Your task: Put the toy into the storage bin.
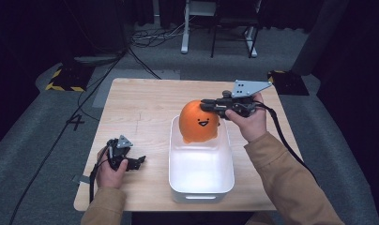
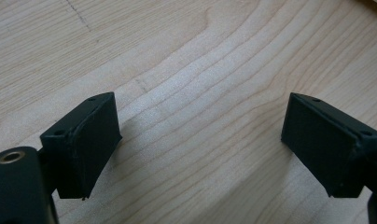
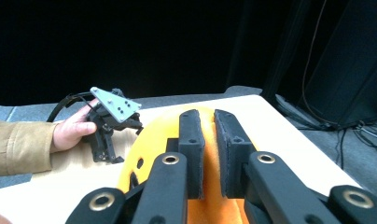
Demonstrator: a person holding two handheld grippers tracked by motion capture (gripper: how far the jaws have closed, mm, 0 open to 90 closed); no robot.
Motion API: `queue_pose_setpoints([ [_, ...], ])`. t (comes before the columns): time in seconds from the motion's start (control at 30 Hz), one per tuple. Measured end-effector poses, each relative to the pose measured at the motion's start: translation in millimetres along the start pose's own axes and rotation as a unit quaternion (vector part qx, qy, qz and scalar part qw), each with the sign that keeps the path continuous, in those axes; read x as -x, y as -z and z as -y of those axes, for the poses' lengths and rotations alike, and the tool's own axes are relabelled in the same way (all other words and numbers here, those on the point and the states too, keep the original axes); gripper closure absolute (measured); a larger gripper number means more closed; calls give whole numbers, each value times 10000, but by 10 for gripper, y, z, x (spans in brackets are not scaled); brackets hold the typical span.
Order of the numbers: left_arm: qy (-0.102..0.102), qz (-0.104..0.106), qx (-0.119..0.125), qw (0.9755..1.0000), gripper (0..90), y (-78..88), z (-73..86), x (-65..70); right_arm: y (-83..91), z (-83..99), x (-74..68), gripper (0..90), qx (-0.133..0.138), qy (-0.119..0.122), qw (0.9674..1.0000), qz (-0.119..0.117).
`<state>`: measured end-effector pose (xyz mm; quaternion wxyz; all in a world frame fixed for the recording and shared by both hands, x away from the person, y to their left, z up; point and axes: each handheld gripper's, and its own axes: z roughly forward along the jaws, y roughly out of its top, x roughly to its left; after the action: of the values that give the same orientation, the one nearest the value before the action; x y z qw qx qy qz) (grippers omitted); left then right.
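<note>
While the orange plush toy (image 1: 199, 121) is pinched at its top by the right claw (image 1: 210, 105) over the far end of the white bin (image 1: 201, 185) (left claw (image 1: 137, 161) released, resting on the desk (image 1: 140, 108)), lowering appears underway, so a release inside the bin is called for next.

Dim, dark surrounds; overhead light on table (image 1: 145, 101), glare in white bin (image 1: 201, 168), near gripper parts soft.

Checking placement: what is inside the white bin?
The orange plush, pinched at its top by the right gripper, hangs at the far end of the bin. The near floor looks bare; under the plush is hidden.
</note>
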<state>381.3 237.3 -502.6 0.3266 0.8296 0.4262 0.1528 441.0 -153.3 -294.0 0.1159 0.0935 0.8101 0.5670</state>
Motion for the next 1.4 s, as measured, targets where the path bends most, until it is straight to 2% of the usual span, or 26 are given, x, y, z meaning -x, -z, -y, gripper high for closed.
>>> queue_pose_setpoints([
  [0.07, 0, -1, 1, 10000, 119, 0, 0, 0, -80, 43, -29, 823, -64, -51, 9999, -83],
  [0.37, 4, 1, -2, 10000, 119, 1, 0, 1, -337, 219, -109, 823, -377, -93, 9991, -198],
  [0.83, -2, 0, 0, 10000, 119, 0, 0, 0, -506, 411, -142, 819, -862, -143, 9960, -209],
  [0.93, 3, -1, -3, 10000, 119, 1, 0, 1, -540, 456, -149, 816, -1099, -131, 9937, -160],
  [1.1, -3, -8, 0, 10000, 119, 1, 0, 0, -569, 482, -154, 811, -1278, -133, 9916, -150],
  [1.27, 2, 0, -2, 10000, 119, 0, 0, 1, -611, 523, -163, 806, -1591, -29, 9872, -135],
  [1.4, 2, 2, -2, 10000, 119, 0, 0, 1, -615, 530, -162, 791, -1623, -58, 9866, -149],
])
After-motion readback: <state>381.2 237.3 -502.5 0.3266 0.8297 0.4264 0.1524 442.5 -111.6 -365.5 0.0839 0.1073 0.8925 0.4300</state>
